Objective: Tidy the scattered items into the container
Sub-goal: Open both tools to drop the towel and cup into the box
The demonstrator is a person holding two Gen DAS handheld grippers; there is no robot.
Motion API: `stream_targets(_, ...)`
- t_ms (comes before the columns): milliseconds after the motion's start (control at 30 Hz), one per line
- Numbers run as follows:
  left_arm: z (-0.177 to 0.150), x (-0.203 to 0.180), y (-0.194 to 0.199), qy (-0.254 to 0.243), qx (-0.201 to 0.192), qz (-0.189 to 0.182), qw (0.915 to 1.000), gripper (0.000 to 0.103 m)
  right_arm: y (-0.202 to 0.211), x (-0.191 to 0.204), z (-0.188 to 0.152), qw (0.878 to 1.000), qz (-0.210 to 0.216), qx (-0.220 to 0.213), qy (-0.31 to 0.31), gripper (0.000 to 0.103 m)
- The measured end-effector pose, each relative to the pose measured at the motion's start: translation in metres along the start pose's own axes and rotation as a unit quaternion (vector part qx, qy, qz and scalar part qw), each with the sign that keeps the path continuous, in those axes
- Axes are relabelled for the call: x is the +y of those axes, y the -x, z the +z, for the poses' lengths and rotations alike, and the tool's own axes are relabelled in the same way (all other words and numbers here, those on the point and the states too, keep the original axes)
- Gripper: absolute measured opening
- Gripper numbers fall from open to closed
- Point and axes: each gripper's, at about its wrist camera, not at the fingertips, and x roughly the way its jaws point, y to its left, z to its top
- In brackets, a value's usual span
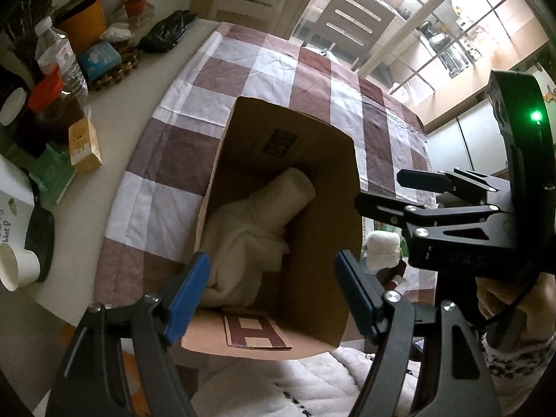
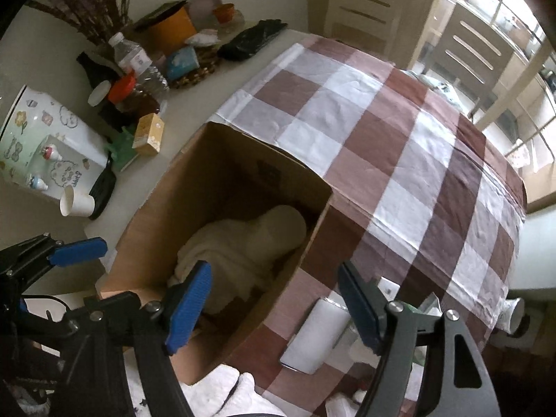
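An open cardboard box (image 1: 344,160) stands on a brown and white checkered cloth (image 1: 243,69). Cream cloth items (image 1: 250,239), one rolled, lie inside it; they also show in the right wrist view (image 2: 243,243). My left gripper (image 1: 274,299) is open and empty above the box's near edge. My right gripper (image 2: 274,302) is open and empty over the box's right wall (image 2: 312,236); it also shows in the left wrist view (image 1: 399,187). A white roll (image 2: 316,333) lies on the cloth right of the box. A fluffy white item (image 1: 382,250) lies beyond the box.
Clutter fills the table's left side: a water bottle (image 2: 135,59), an orange pot (image 2: 173,29), a yellow carton (image 2: 149,135), a paper cup (image 2: 74,203), a decorated white container (image 2: 45,139), a black bag (image 2: 253,38). A white item (image 2: 514,312) sits at the cloth's right edge.
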Motion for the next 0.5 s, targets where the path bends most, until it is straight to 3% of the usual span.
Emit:
stream_targets(300, -0.003, -0.014, -0.002, -0.026, 0.012, 0.014, 0.9995, 0.076, 0.002, -0.008, -0.018, 1.000, -0.011, 0.004, -0.022, 0.077)
stream_targets(500, -0.005, -0.030, -0.003, -0.055, 0.018, 0.032, 0.9978, 0.083, 0.009, -0.020, -0.034, 0.999, -0.031, 0.001, -0.044, 0.077)
